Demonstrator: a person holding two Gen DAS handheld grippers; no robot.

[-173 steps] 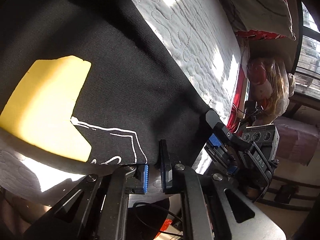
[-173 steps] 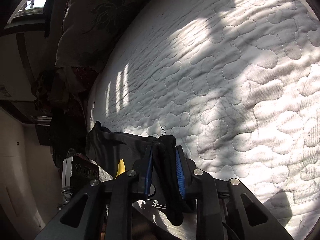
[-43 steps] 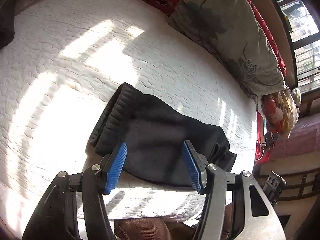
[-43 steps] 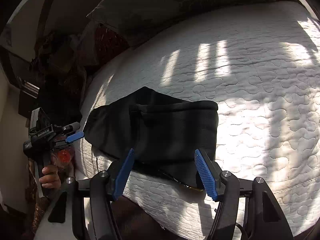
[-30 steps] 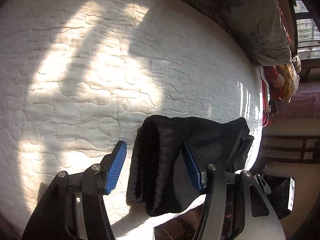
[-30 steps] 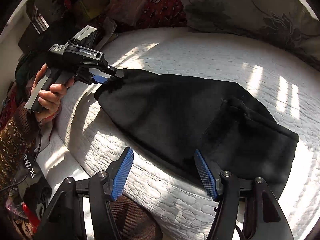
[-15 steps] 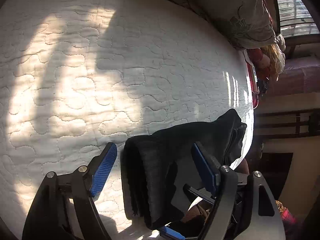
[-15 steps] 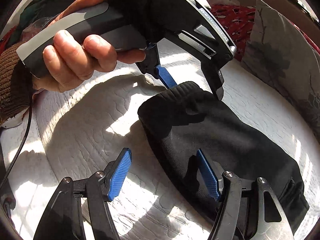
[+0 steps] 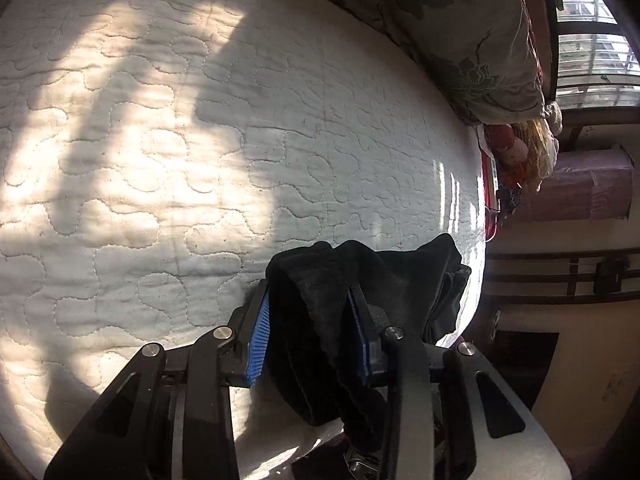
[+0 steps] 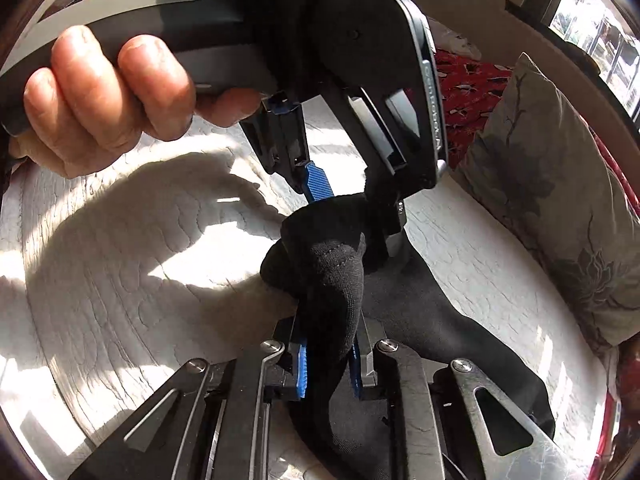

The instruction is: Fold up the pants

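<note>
The black pants [image 9: 360, 280] lie folded on the white quilted mattress [image 9: 160, 160] near its edge. My left gripper [image 9: 310, 340] is shut on a thick bunch of the pants' end. My right gripper [image 10: 326, 364] is shut on the same end of the pants [image 10: 336, 276], right beside the left one. In the right wrist view the left gripper [image 10: 352, 204] comes down from above, held by a hand [image 10: 108, 92], its blue pad [image 10: 316, 182] against the cloth. The rest of the pants [image 10: 460, 340] trails to the lower right.
A grey flowered pillow [image 10: 560, 200] lies at the right of the mattress, also in the left wrist view [image 9: 480, 40]. A red patterned cloth [image 10: 468, 80] is behind it. A window [image 9: 592, 40] and wooden furniture [image 9: 560, 280] stand beyond the mattress edge.
Both grippers were open over the pants' end half a second ago. Both have now closed on the bunched cloth, close together.
</note>
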